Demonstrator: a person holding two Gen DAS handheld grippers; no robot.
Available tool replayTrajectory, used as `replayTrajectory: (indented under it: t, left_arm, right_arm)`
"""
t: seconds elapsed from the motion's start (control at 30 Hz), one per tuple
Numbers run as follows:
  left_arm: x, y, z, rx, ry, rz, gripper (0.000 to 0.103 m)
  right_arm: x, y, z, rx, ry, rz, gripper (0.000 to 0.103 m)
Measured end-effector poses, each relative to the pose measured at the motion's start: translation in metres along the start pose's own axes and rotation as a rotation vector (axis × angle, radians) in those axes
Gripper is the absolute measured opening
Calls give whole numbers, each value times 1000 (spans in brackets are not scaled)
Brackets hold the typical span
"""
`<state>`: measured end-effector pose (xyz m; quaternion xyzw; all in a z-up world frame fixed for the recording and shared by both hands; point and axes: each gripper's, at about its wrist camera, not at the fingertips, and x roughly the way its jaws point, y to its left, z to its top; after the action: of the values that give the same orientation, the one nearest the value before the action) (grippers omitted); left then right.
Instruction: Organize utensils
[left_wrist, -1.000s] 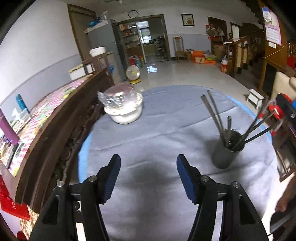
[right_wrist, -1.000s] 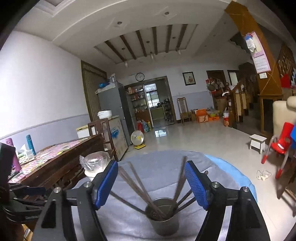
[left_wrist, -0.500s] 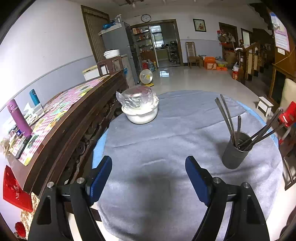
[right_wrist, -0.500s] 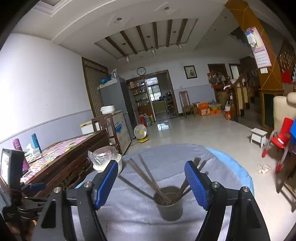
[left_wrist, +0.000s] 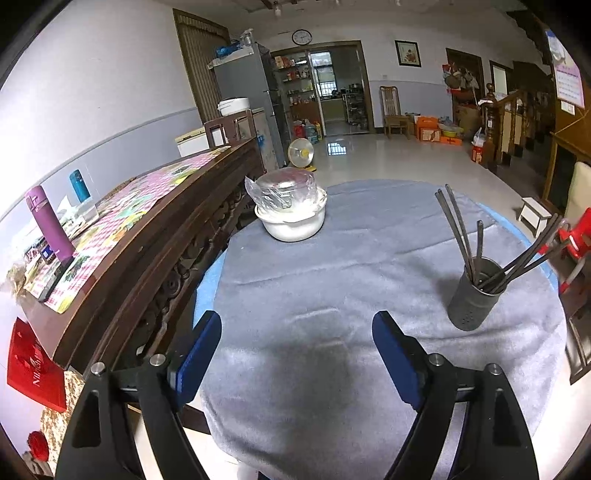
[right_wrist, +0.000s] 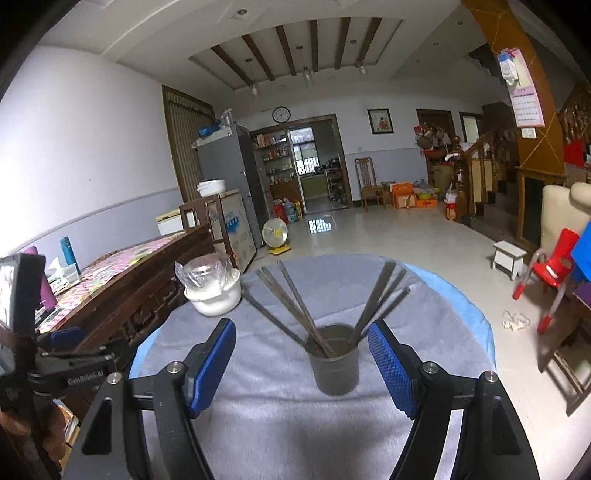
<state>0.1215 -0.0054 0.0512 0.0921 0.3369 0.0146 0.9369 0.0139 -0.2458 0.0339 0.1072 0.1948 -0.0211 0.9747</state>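
Right wrist view: one dark metal cup (right_wrist: 335, 363), upright near the worktop's (right_wrist: 443, 295) right edge, dead ahead of the spread, empty right gripper (right_wrist: 302, 363), the nearer one. About eight chopsticks (right_wrist: 295, 302) fan upward from it. Left gripper (left_wrist: 296, 356): jaws just opened wider, empty; cup right of it. One covered white bowl (right_wrist: 213, 291) near the worktop's far left edge.

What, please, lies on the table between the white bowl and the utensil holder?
Only bare grey cloth lies between the white bowl and the utensil holder; the left wrist view shows it.
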Motion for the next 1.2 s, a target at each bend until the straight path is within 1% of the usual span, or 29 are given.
replayTrajectory:
  t: [0.2,0.33,0.53,0.67,0.83,1.07,1.2]
  left_arm:
    - [-12,-6,-3,11,-21,-14,84]
    - [-21,-12,-8,34,-27,-11,84]
    - [-35,-11,-14,31,-33,-5,84]
    - [-51,-7,-19,16,-58,2,84]
    - [-67,-6,-25,24,-79,5,84]
    - [-77,-6,-32,26,-95,12,84]
    - [-74,-1,-33,11,-95,11,84]
  right_arm:
    - [-9,-4,-9,1,20,-28,78]
    - [-17,-6,-10,12,22,-30,78]
    - [-34,-5,-11,19,8,-19,78]
    - [-47,-4,-15,17,-2,-13,78]
    - [-59,-4,-19,23,-7,-4,78]
    - [-63,1,-23,16,10,-9,78]
    - [-59,3,-25,15,26,-7,78]
